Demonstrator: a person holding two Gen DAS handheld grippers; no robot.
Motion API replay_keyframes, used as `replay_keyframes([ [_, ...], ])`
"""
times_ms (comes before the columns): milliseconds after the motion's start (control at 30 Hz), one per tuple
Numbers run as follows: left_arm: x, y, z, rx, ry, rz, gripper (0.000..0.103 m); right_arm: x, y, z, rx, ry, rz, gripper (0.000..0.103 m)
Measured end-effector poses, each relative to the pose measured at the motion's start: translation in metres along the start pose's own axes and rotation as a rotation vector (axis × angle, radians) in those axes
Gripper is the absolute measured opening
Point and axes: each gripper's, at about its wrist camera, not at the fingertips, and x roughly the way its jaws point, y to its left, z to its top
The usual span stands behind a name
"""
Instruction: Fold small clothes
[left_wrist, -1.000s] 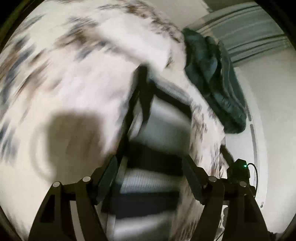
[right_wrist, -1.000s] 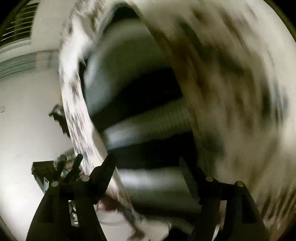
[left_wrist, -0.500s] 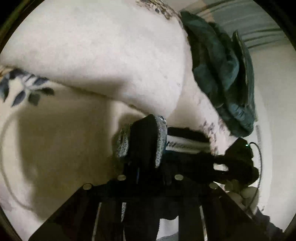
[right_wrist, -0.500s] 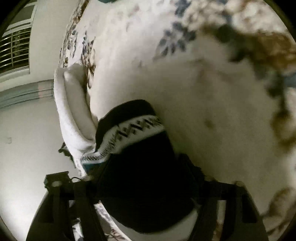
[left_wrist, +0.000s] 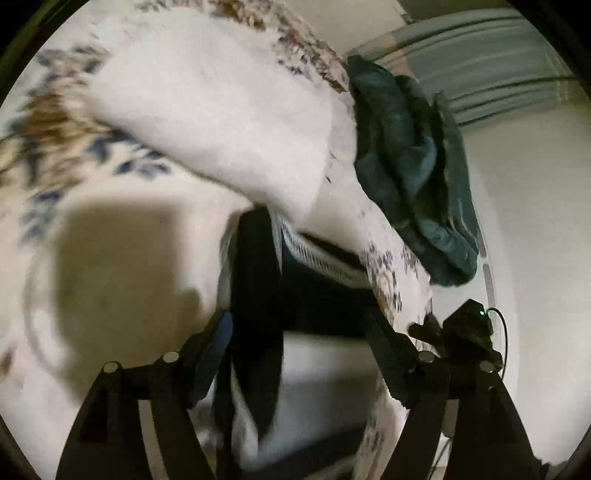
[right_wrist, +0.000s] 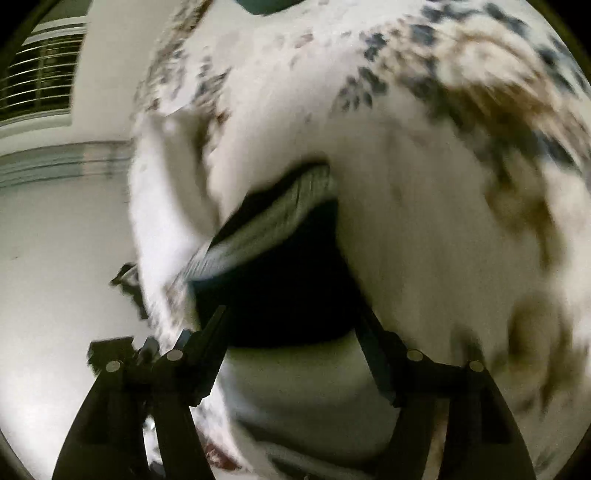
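Observation:
A small black-and-white striped garment (left_wrist: 258, 280) with a patterned band lies folded on the white floral bedcover (left_wrist: 122, 280). My left gripper (left_wrist: 299, 332) hangs just above it. Its jaws are opening and stand wide, a dark fold of the garment lies between them, and the pads do not press on it. In the right wrist view the same garment (right_wrist: 280, 295) shows a ribbed grey band and a black panel. My right gripper (right_wrist: 291, 325) is opening too, jaws wide on either side of the black panel without pinching it. The picture is blurred by motion.
A folded white fluffy blanket (left_wrist: 221, 110) lies just behind the garment. A crumpled teal garment (left_wrist: 406, 166) sits at the bed's far edge. A black device with a green light (left_wrist: 469, 325) is at the right edge of the bed. Pale wall and floor lie beyond (right_wrist: 55, 240).
A second ago both grippers stood wide over the striped garment. Half a second ago both were shut on it. Now both are wide again and the garment lies folded between the fingers.

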Motion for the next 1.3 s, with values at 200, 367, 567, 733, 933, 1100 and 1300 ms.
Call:
replay_keyframes([
  [200, -0.078, -0.006, -0.122, 0.017, 0.063, 0.099, 0.073, -0.014, -0.047, -0.153, 0.033, 0.157, -0.023, 0.07],
  [367, -0.099, 0.022, -0.244, -0.135, 0.189, 0.167, 0.073, 0.0, -0.115, -0.262, 0.157, 0.273, -0.085, 0.07],
  [567, -0.073, 0.05, -0.334, -0.195, 0.336, 0.223, 0.073, 0.03, -0.168, -0.342, 0.243, 0.359, -0.071, 0.07],
  [733, -0.068, 0.052, -0.357, -0.21, 0.325, 0.163, 0.078, 0.059, -0.173, -0.366, 0.261, 0.39, -0.007, 0.07],
  [933, -0.062, 0.027, -0.364, -0.196, 0.32, 0.096, 0.026, 0.064, -0.166, -0.382, 0.225, 0.374, 0.001, 0.021],
  [1100, -0.088, 0.015, -0.358, -0.211, 0.257, 0.1, 0.013, 0.052, -0.138, -0.389, 0.205, 0.33, 0.07, 0.009],
  [1300, -0.122, -0.034, -0.318, -0.219, 0.146, 0.035, 0.013, 0.012, -0.078, -0.369, 0.151, 0.252, 0.181, 0.009],
])
